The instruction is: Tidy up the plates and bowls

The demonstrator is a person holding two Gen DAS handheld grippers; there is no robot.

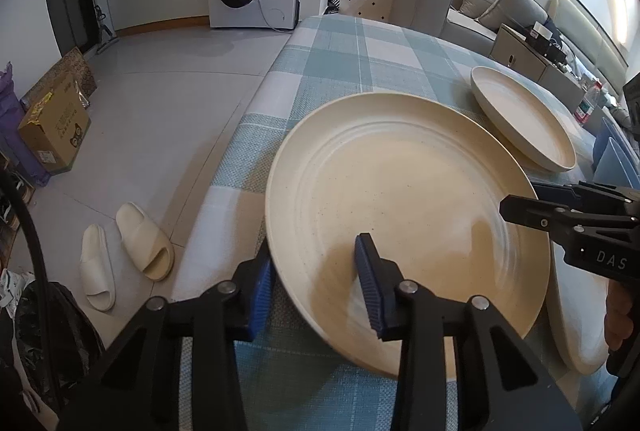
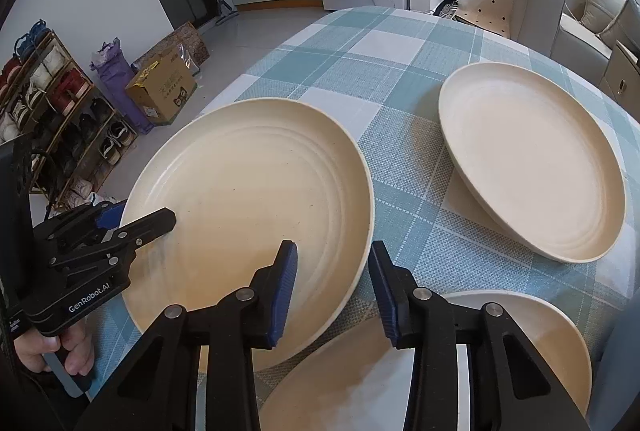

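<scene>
Centrally, a large round cream plate (image 1: 404,227), matte, faintly speckled, with concentric ridges inside a low raised rim, is seen on a woven teal-and-white checked tablecloth (image 1: 352,63). It is straddled at opposite rims by both tongs. The left gripper (image 1: 316,295), with black arms and ribbed blue pads, is narrowed across the near-left rim: one pad outside, one inside on the plate face; firm contact cannot be told. The right gripper (image 2: 334,291) is drawn in over the right rim likewise, and is taken as clamped on it. A second plate (image 2: 532,167) of the same make lies beyond the right gripper, well apart. A third plate (image 2: 360,383) sits directly beneath it, partly hidden.
</scene>
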